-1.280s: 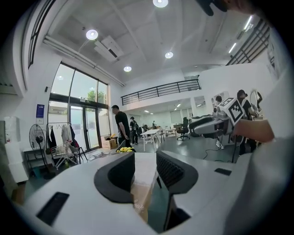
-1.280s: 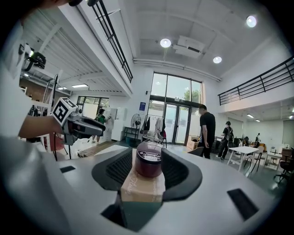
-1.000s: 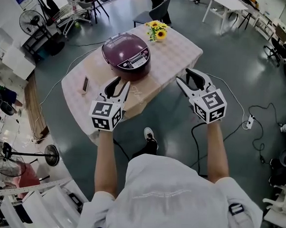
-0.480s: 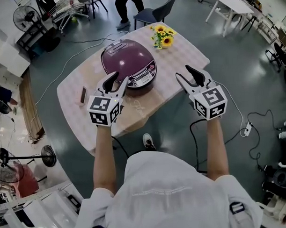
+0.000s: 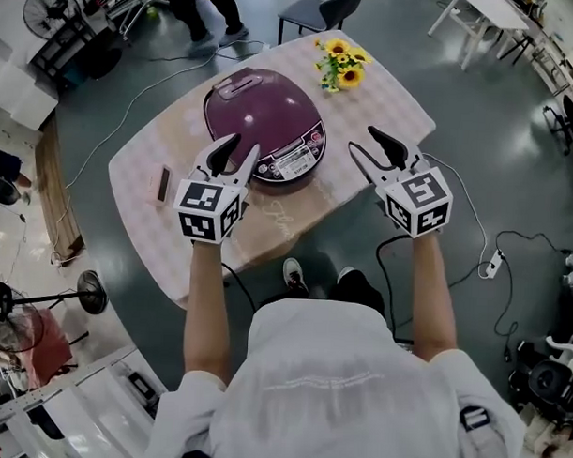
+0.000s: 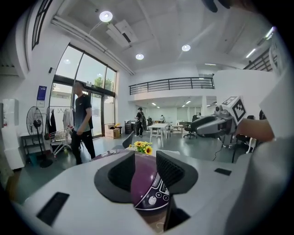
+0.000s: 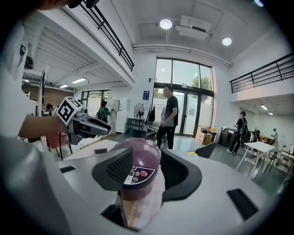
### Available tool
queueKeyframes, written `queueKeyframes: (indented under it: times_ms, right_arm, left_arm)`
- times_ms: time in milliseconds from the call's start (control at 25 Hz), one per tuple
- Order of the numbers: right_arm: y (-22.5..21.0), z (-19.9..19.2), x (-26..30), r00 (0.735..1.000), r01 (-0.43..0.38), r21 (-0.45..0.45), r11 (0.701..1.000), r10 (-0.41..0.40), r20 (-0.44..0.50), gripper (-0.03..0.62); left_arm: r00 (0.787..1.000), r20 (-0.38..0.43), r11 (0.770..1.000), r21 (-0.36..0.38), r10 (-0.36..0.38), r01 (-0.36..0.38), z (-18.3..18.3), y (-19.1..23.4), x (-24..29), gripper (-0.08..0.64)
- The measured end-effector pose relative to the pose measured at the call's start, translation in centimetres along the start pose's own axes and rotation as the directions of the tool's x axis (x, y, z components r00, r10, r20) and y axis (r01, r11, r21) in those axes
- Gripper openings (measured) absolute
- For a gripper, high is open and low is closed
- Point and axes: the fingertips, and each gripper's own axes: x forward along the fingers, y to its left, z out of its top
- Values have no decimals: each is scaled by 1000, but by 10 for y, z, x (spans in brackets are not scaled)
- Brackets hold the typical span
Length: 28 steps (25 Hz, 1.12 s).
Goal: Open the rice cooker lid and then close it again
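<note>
The purple rice cooker stands on the checked table with its lid down and its control panel facing me. My left gripper hovers open just before the cooker's front left, with nothing between its fingers. My right gripper is open too, off the cooker's right side near the table's front edge. In the left gripper view the cooker shows through the gap of the left gripper. The right gripper view shows the cooker beyond the right gripper.
A bunch of sunflowers stands at the table's far right. A small dark phone-like slab lies at the table's left. A chair and a walking person are behind the table. Cables trail on the floor at the right.
Both grippers have moved forward to the table and the cooker, jaws unchanged. The person behind the table has walked to the left.
</note>
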Motion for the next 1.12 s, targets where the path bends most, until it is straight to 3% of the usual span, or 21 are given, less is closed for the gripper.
queueKeyframes:
  times_ms: [480,800,1120]
  right_arm:
    - [-23,-27,42,980,-195,44,980,196,-25,204]
    - [-38,-49,61,957,-285,84,955,289,-40,201]
    - [-50,-74,72,940,-326,120,938,335,-64,195]
  left_arm:
    - [982,-185,996,76,-30,45,-24,-43,49,161]
    - [954,-301,993,116,17,19,-44,-49,79,164]
    - [917,-398,989,142,14,46,-71,-60,105,152]
